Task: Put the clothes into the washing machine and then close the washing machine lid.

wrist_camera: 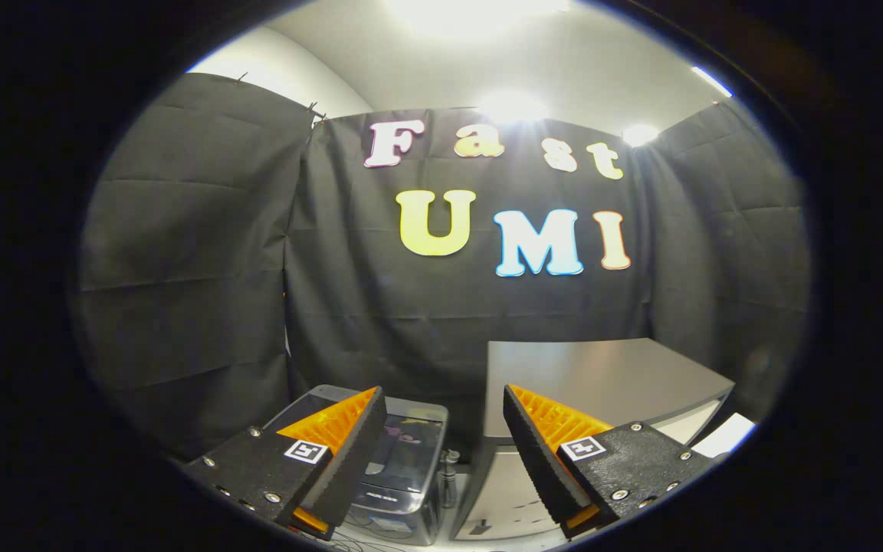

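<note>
The tool [445, 452] is held up in the booth with its two fingers spread wide and nothing between them. One finger [342, 452] rises at about seven o'clock in the gripper view, the other [545, 452] at about five o'clock, and the gap between them is open.

Beyond the finger at seven o'clock, low against the black cloth wall [441, 307], stands a small grey box-shaped appliance with a dark, see-through top panel, most likely the washing machine [403, 460]. Its lid [403, 445] looks to lie flat, though the finger covers part of it and the state of the lid is not certain. Something pale and purplish shows faintly through the panel; what it is cannot be told.

Beyond the finger at five o'clock stands a grey cabinet [602, 376] with a flat, bare top, just beside the machine. A white sheet or panel [725, 435] sits at about four o'clock, past the cabinet's corner.

The clothes cannot be made out from here.

As a judgement: clothes will be soft, light and floppy, so they will sag and trail when lifted. A pinch on a bunched fold near the middle should hold better than an edge. The lid looks light and rigid, best pushed at its front rim.
</note>
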Available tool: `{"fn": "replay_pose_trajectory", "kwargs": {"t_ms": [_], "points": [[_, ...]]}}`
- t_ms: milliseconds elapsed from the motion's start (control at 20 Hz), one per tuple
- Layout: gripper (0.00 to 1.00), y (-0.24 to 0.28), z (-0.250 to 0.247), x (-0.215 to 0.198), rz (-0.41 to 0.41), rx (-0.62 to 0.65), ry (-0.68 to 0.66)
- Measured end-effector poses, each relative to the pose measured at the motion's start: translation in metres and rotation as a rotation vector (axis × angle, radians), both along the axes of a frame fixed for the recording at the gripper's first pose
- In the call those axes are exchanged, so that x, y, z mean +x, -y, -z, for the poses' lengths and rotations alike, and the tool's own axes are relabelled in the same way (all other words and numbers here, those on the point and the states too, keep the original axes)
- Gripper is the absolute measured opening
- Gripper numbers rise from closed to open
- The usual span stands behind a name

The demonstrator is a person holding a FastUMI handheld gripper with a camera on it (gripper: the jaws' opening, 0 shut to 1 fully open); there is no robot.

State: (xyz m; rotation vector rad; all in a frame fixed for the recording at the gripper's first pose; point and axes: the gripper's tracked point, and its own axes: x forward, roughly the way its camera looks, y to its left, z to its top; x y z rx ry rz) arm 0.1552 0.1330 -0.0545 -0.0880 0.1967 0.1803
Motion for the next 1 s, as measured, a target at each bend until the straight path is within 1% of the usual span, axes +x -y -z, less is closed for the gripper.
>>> {"fn": "replay_pose_trajectory", "kwargs": {"t_ms": [400, 650, 1000], "points": [[0.95, 0.089, -0.030, -0.058, 0.102, 0.000, 0.060], [0.95, 0.110, -0.032, -0.089, 0.123, 0.026, 0.063], [0.94, 0.112, -0.030, -0.115, 0.111, 0.043, 0.058]]}}
